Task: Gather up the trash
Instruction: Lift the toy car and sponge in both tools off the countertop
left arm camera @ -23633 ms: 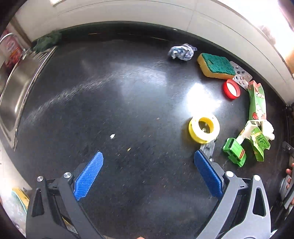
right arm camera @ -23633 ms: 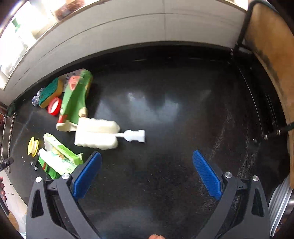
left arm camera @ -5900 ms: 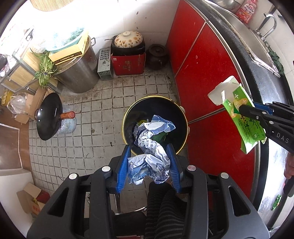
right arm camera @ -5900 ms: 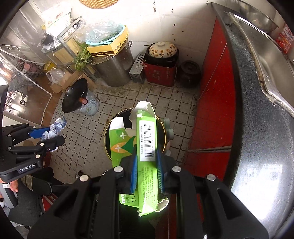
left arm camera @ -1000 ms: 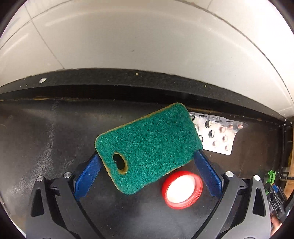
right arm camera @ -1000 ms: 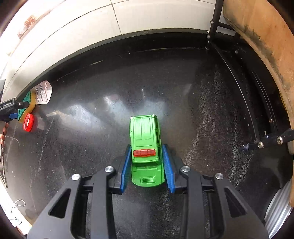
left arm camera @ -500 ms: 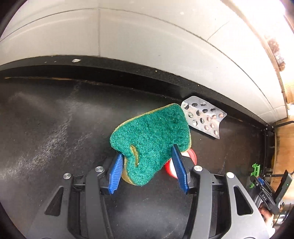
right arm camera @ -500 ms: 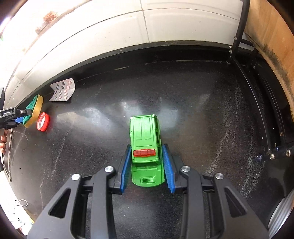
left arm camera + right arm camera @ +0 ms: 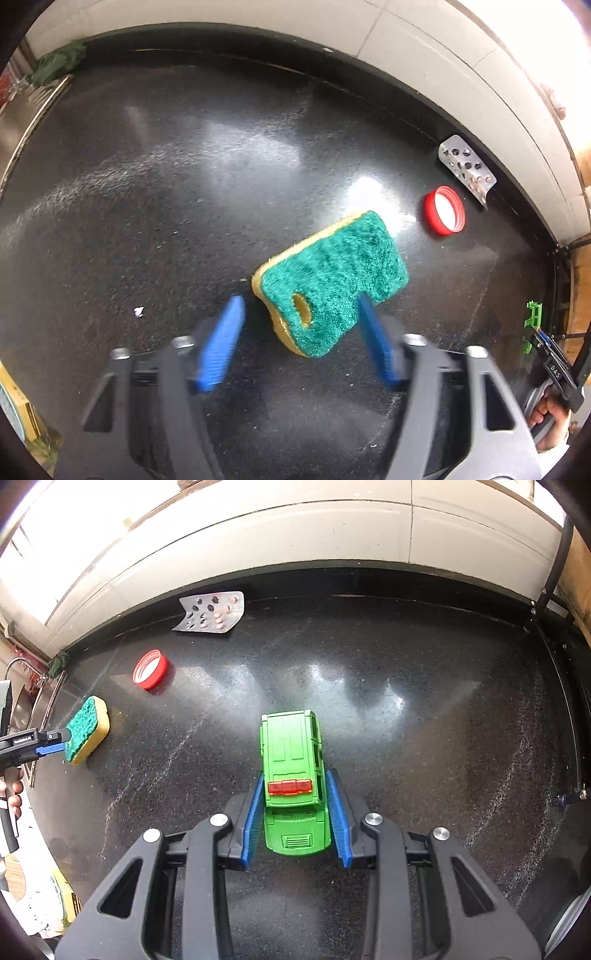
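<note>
A green and yellow sponge (image 9: 332,280) lies on the black counter (image 9: 184,192) just ahead of my left gripper (image 9: 301,306), whose blue fingers stand apart, the right one touching the sponge. The sponge also shows in the right wrist view (image 9: 88,728) with the left gripper (image 9: 44,744) at its near end. My right gripper (image 9: 295,786) is shut on a green toy car (image 9: 291,775) just above the counter. A red bottle cap (image 9: 443,216) and a silver pill blister (image 9: 466,170) lie near the back wall; both show in the right wrist view: the cap (image 9: 149,669), the blister (image 9: 211,612).
A white tiled wall (image 9: 295,531) runs along the back of the counter. A steel sink (image 9: 14,122) with a green cloth (image 9: 59,62) at its corner lies at the far left. A metal rack frame (image 9: 554,590) stands at the right end.
My left gripper has opened and drawn back left with the sponge, which now lies released on the counter. The right gripper still holds the toy car and has shifted slightly.
</note>
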Demonstrator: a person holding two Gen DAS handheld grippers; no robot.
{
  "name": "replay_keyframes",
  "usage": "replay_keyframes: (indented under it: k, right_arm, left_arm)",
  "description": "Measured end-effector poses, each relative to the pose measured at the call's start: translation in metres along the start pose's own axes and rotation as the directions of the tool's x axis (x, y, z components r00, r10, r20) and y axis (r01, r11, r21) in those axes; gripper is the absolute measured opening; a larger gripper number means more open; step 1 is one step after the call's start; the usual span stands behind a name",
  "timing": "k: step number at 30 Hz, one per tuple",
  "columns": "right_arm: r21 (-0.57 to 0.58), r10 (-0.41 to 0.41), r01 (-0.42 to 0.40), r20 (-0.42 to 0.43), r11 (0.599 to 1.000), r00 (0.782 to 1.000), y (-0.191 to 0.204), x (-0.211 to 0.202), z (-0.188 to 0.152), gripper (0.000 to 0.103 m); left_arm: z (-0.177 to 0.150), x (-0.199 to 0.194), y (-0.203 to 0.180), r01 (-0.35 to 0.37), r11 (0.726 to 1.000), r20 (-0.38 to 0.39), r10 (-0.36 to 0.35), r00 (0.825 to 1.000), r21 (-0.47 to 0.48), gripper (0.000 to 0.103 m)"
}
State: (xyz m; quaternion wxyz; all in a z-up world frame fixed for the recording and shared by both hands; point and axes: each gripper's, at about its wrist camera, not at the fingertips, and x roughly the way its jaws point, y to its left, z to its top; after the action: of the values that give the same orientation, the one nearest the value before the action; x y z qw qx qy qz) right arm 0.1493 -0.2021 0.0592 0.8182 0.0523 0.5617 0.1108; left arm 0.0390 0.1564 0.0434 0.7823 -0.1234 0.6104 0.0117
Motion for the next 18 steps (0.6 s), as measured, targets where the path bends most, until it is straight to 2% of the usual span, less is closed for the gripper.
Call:
replay_keyframes:
  k: [2,4,7,10,15,18]
  right_arm:
    - [-0.005,0.004,-0.004,-0.001,1.0,1.0,0.001,-0.003,-0.003,0.034]
    - [0.0,-0.004,0.004,-0.002,1.0,1.0,-0.003,-0.006,-0.006,0.034]
    - [0.023,-0.014,0.014,-0.004,1.0,1.0,-0.014,-0.01,-0.014,0.034]
    - [0.051,-0.024,0.024,-0.001,0.998,1.0,-0.026,-0.018,-0.023,0.034]
    - [0.087,-0.051,0.051,0.001,0.995,0.999,-0.045,-0.033,-0.038,0.034]
    - [0.105,-0.066,0.065,0.0,0.992,0.998,-0.054,-0.041,-0.046,0.034]
  left_arm:
    - [-0.005,-0.018,0.005,-0.072,0.997,0.075,0.071,0.995,0.006,0.096]
    - [-0.001,-0.03,0.007,-0.153,0.987,0.12,0.147,0.982,0.049,0.096]
    - [0.012,-0.035,-0.007,-0.224,0.953,0.152,0.195,0.969,0.206,0.096]
    - [0.018,-0.023,-0.031,-0.209,0.922,0.121,0.179,0.976,0.325,0.096]
    - [0.019,0.003,-0.057,-0.2,0.9,0.072,0.187,0.98,0.388,0.096]
    - [0.015,0.026,-0.064,-0.217,0.874,0.032,0.226,0.974,0.435,0.095]
